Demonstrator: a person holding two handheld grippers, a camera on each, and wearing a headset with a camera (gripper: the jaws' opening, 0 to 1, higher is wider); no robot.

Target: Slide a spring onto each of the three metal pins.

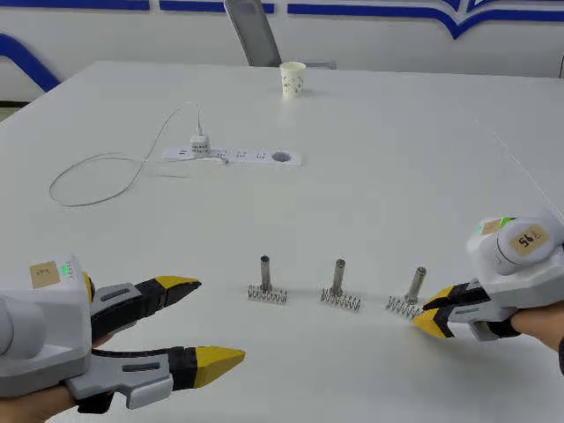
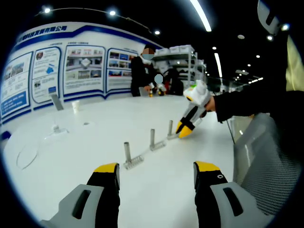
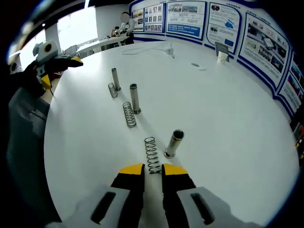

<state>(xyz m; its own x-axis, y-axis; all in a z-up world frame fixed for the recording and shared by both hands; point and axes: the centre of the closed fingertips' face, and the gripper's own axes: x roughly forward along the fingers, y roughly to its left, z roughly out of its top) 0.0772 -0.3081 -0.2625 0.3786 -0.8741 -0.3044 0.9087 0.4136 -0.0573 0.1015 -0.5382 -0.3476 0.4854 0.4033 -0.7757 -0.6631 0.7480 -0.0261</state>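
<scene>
Standing beyond the pins (image 1: 337, 277), the paper cup (image 1: 293, 78) hides its inside.

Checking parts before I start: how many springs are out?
3, lying on the table in a row: left spring, middle spring, and right spring, its end at the right gripper. None seem hidden.

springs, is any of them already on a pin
No, each spring lies flat on the table beside its pin.
</scene>
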